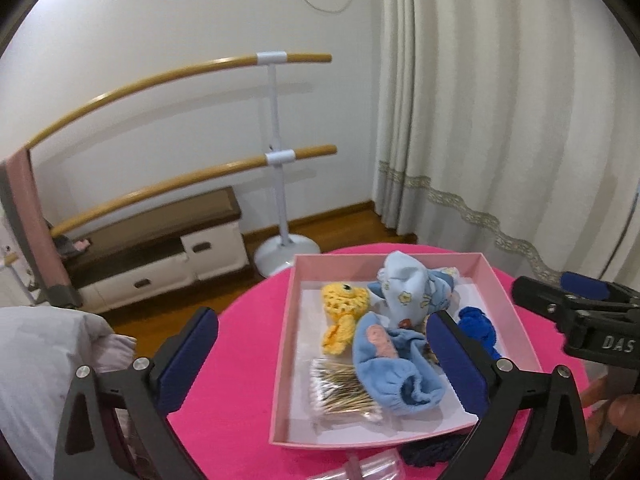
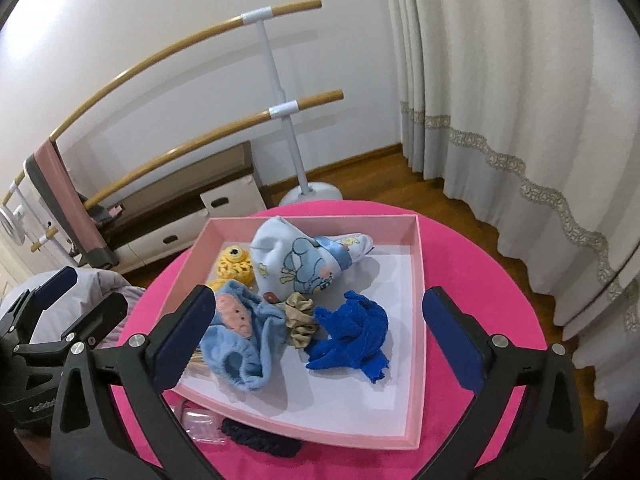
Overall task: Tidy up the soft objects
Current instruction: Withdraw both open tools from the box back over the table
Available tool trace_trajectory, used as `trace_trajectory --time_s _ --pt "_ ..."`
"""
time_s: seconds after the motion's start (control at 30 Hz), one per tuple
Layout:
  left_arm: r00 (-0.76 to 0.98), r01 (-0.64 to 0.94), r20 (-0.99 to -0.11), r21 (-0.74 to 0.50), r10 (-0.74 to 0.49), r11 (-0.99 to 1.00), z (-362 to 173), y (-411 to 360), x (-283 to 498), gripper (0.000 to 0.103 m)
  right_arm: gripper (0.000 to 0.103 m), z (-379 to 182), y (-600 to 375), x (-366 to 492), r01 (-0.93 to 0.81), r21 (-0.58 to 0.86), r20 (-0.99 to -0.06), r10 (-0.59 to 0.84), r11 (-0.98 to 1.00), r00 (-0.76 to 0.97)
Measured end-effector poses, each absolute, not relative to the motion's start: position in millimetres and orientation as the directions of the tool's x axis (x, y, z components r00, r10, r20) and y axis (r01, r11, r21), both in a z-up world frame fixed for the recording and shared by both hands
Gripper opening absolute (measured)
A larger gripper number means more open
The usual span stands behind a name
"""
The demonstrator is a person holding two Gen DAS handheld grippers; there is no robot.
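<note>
Both tongs, left (image 1: 322,354) and right (image 2: 318,338), gape wide and empty above the pink box (image 2: 418,280); blue net cloth (image 2: 352,334) lies inside, near its right wall.

A round counter (image 2: 480,248) in bright pink cloth carries a shallow pink box (image 2: 416,320). A dark knitted piece (image 2: 260,442) and clear plastic wrapper (image 2: 200,426) lie beside its near edge.

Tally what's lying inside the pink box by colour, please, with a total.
In the pink box:
Light blue: 2, the printed cloth and the fleece piece with a pink patch
Royal blue: 1, the net cloth
Yellow: 1, the crochet toy
Beige: 1, the scrunchie
Cotton swab pack: 1
Total: 6
</note>
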State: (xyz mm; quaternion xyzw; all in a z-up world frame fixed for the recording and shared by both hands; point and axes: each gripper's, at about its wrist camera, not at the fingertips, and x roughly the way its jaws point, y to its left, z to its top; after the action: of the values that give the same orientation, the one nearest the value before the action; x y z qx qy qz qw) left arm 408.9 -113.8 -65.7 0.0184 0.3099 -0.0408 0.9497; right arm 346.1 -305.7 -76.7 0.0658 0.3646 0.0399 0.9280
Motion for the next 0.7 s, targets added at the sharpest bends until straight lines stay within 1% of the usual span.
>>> trace_trajectory --time_s 0.27,0.53,0.7 --pt "0.853 0.02 -0.521 0.084 0.027 0.996 -62 -118 362 0.103 0.103 -64 -305 297 -0.028 0.191 -0.6 0.139 0.981 0.788" --pt "0.868 0.01 -0.496 0.084 0.034 0.996 -68 -130 326 0.103 0.103 -55 -300 251 -0.017 0.152 -0.566 0.102 0.988 0.818" --pt "0.865 0.016 -0.501 0.07 0.022 0.997 -69 -130 302 0.103 0.103 -55 -292 228 -0.017 0.122 -0.56 0.083 0.992 0.825"
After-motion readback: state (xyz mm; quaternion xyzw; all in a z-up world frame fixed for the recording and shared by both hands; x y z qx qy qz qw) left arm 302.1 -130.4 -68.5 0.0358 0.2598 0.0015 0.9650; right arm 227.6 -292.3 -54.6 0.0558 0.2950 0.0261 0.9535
